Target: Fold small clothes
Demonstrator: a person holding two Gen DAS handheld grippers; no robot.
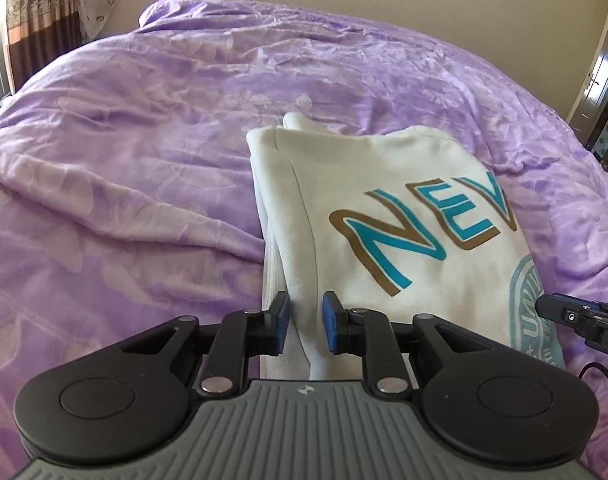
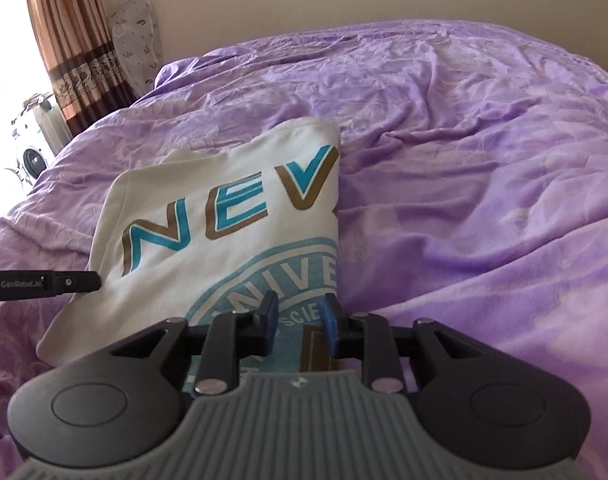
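1. At 6 o'clock in the left wrist view: left gripper, blue pads apart with a clear gap. The near left edge of the white sweatshirt runs up through that gap, but the pads do not press it. Released, not clamped.
2. At 6 o'clock in the right wrist view: right gripper, pads likewise apart, over the sweatshirt's printed front near its right folded edge. Nothing pinched.
3. Each gripper shows in the other's camera: the right one at 3 o'clock in the left view, the left one at 9 o'clock in the right view. They bracket the garment's near end from both sides, which fits a two-handed fold set down and let go.
4. Mid-field, 12 to 1 o'clock in the left view: sweatshirt lies as a narrow rectangle, both sides tucked under so the print is cut off at the right edge. My read: side folds done, maybe more.
5. All around it: purple bedspread, wrinkled and soft, so the stack may sag if nudged.
6. Far, 10 to 11 o'clock: curtain and pillow against the wall.
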